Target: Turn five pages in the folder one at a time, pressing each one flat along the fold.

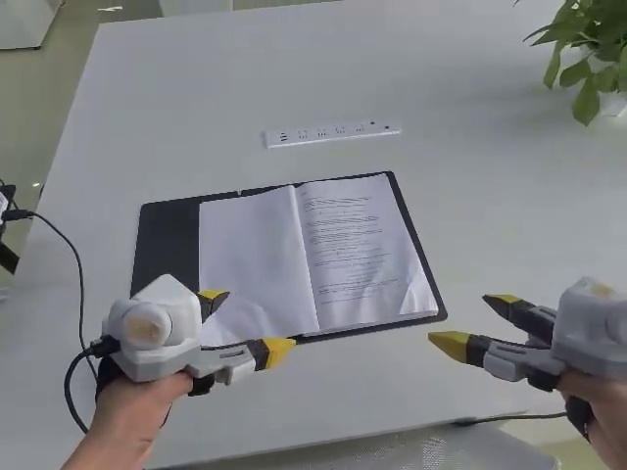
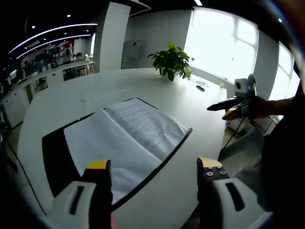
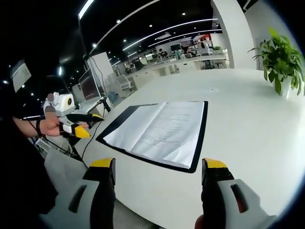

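Head view: a flat black folder (image 1: 167, 245) lies open on the white table (image 1: 294, 78), near the front edge and between the two grippers. It holds a stack of white sheets. We see a blank white page (image 1: 255, 259) on the left of the fold and a printed page (image 1: 358, 250) of fine text on the right, which rises slightly at the fold. A bare strip of black cover shows left of the sheets. A long white power strip (image 1: 331, 131) lies beyond the folder, well apart from it, and a green potted plant (image 1: 588, 59) sits at the far right corner. The left gripper (image 1: 247, 321), held in a hand (image 1: 132, 406), hovers over the folder's near left corner with its yellow-tipped jaws spread and nothing between them. The right gripper (image 1: 474, 320) hangs off the folder's near right corner, clear of it, with its jaws also apart and empty. Left gripper view: the left gripper (image 2: 153, 163) gapes wide above the folder (image 2: 55, 152). The pages lie smooth beyond its jaws, and the right gripper (image 2: 224, 106) is off to the right. Right gripper view: the right gripper (image 3: 158, 163) is spread above bare table with the folder (image 3: 116, 126) ahead. We see the left gripper (image 3: 90, 125) at the folder's far side.
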The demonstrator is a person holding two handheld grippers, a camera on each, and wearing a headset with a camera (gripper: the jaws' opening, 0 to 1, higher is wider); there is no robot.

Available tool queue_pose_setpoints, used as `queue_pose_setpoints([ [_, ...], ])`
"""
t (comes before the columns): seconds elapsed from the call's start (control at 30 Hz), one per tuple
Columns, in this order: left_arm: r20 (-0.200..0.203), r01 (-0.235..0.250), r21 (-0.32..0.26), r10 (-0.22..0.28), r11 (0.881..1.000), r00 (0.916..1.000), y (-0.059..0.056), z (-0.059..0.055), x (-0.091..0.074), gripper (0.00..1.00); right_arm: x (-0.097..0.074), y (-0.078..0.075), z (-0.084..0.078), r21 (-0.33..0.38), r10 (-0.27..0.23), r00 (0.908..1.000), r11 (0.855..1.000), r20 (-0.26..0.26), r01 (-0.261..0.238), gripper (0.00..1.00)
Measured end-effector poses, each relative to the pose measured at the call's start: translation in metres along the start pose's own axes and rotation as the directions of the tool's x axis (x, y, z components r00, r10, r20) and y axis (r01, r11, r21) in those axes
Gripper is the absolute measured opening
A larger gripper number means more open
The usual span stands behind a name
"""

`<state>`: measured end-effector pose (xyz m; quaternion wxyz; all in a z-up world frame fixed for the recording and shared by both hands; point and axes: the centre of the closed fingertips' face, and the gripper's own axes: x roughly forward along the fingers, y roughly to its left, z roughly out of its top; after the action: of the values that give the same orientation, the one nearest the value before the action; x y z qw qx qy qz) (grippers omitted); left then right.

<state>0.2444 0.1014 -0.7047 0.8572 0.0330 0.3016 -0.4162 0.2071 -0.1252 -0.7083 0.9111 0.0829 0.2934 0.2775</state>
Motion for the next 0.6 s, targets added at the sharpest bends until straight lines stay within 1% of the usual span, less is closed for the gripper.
queue_pose_setpoints([
  [0.1, -0.027, 0.041, 0.029, -0.041, 0.999, 0.9988, -0.011, -0.001, 0.011, 0.73, -0.002, -0.001, -0.002, 0.012, -0.002, 1.0, 1.0, -0.005, 0.002, 0.73],
  [0.17, -0.04, 0.057, 0.035, -0.056, 0.998, 0.9977, -0.016, -0.001, 0.017, 0.73, -0.003, -0.001, -0.002, 0.019, -0.006, 1.0, 1.0, -0.003, 0.006, 0.74],
  [0.27, -0.048, 0.086, 0.05, -0.083, 0.995, 0.9954, -0.024, 0.004, 0.028, 0.73, -0.006, -0.004, 0.0, 0.038, -0.014, 0.9999, 0.999, 0.007, 0.014, 0.74],
  [0.33, -0.05, 0.103, 0.055, -0.1, 0.993, 0.9937, -0.028, 0.008, 0.038, 0.73, -0.007, -0.005, -0.001, 0.042, -0.016, 0.9999, 0.999, 0.002, 0.016, 0.72],
  [0.4, -0.062, 0.116, 0.061, -0.113, 0.991, 0.9917, -0.032, 0.011, 0.046, 0.71, -0.007, -0.005, -0.004, 0.044, -0.014, 0.9999, 0.999, -0.01, 0.014, 0.71],
  [0.43, -0.075, 0.13, 0.074, -0.124, 0.989, 0.9894, -0.033, 0.012, 0.052, 0.71, -0.007, -0.005, -0.005, 0.041, -0.01, 0.9999, 0.999, -0.013, 0.011, 0.7],
  [0.53, -0.089, 0.153, 0.095, -0.145, 0.984, 0.9854, -0.037, 0.015, 0.063, 0.7, -0.007, -0.005, -0.007, 0.038, -0.005, 0.9997, 0.999, -0.022, 0.006, 0.72],
  [0.57, -0.098, 0.165, 0.106, -0.154, 0.981, 0.9832, -0.039, 0.017, 0.069, 0.7, -0.007, -0.005, -0.007, 0.037, -0.006, 0.9997, 0.999, -0.025, 0.007, 0.72],
  [0.6, -0.098, 0.177, 0.116, -0.166, 0.977, 0.9813, -0.042, 0.021, 0.074, 0.71, -0.007, -0.006, -0.008, 0.038, -0.007, 0.9996, 0.999, -0.028, 0.009, 0.73],
])
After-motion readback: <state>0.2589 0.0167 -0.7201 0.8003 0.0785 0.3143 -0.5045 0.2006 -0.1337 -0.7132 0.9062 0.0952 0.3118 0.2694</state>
